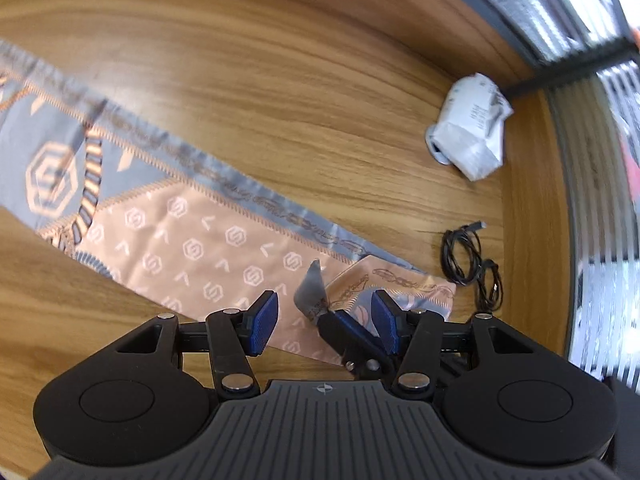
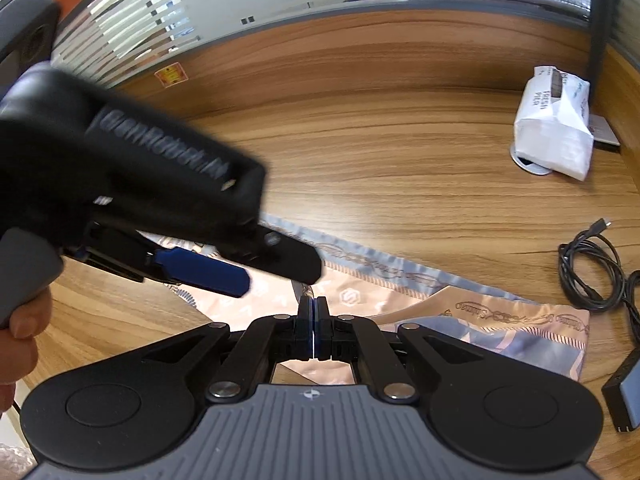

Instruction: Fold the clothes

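Right claw (image 2: pixel 312 312) pinches the scarf (image 1: pixel 192 236) corner (left claw (image 1: pixel 325 322) spread).

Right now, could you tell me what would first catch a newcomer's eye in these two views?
The patterned scarf, grey and peach with hexagon logos, stretches diagonally across the wooden table. The right gripper is shut on a lifted corner of it, right beside the open left gripper. Farther back sits a white tissue pack, with a coiled black cable to the right of the scarf's end.
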Tool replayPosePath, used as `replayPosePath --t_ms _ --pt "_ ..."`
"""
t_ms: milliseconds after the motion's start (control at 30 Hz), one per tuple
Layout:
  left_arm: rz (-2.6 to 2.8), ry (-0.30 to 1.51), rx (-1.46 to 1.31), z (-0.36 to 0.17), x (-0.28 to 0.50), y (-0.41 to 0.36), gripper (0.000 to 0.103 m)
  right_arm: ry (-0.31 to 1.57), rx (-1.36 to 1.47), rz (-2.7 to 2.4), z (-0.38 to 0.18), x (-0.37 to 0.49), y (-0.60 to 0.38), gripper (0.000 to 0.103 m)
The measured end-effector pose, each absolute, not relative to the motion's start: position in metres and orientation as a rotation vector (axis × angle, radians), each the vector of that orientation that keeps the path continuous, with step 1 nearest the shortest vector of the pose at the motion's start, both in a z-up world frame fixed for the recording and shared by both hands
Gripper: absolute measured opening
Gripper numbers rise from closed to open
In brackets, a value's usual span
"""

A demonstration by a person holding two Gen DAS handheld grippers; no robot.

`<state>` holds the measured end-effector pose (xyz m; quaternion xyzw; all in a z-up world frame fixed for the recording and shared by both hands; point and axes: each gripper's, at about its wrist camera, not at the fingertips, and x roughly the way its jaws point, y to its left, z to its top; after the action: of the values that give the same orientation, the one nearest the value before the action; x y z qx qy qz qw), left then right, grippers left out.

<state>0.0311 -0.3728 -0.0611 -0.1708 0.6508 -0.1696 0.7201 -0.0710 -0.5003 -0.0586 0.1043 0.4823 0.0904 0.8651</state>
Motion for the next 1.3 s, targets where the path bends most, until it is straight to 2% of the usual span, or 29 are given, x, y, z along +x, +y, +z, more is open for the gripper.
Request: replayPosePath --t_ms 200,233,300,433,467,533,567,600,833,900,967,1000,1300 --pt "-0.315 1.462 -0.39 -0.068 0.035 -0.371 0.053 1.001 0.209 0.205 -0.055 -0.072 -0.489 0.0" --pt "-0.309 1.462 -0.397 -0.068 0.036 -0.37 0.05 1.0 0.208 0.207 -0.055 -0.072 -0.488 0.0" --pt "-0.316 1.475 -0.417 -0.07 0.037 -0.369 0.031 1.0 0.205 0.211 -0.054 -0.071 -0.486 0.0" --pt "-0.323 1.484 -0.43 -0.071 0.038 -0.367 0.024 0.997 0.197 0.211 -0.052 -0.072 -0.481 0.001" --pt "-0.322 1.48 -0.43 -0.07 0.038 -0.367 0.018 0.997 0.198 0.211 -0.051 -0.072 -0.48 0.001" --pt "-0.324 1.467 -0.434 -0.069 0.037 -0.364 0.012 0.996 0.199 0.212 -0.05 -0.072 -0.478 0.001" --pt "-0.325 1.46 -0.435 -0.068 0.037 -0.363 0.005 0.996 0.199 0.213 -0.049 -0.073 -0.477 0.001" --pt "-0.327 1.448 -0.433 -0.067 0.037 -0.361 0.004 0.995 0.199 0.214 -0.048 -0.073 -0.475 0.001" --pt "-0.325 1.397 -0.424 -0.061 0.038 -0.345 0.001 0.993 0.204 0.212 -0.046 -0.073 -0.467 0.004" --pt "-0.319 1.376 -0.404 -0.059 0.04 -0.339 0.001 0.995 0.2 0.209 -0.045 -0.074 -0.465 0.01" --pt "-0.317 1.356 -0.387 -0.056 0.042 -0.333 0.0 0.998 0.195 0.201 -0.044 -0.076 -0.463 0.031" --pt "-0.316 1.338 -0.372 -0.054 0.044 -0.328 0.001 1.0 0.191 0.195 -0.044 -0.077 -0.461 0.034" --pt "-0.291 1.258 -0.324 -0.051 0.07 -0.266 0.001 1.068 0.225 0.093 -0.052 -0.091 -0.47 0.043"
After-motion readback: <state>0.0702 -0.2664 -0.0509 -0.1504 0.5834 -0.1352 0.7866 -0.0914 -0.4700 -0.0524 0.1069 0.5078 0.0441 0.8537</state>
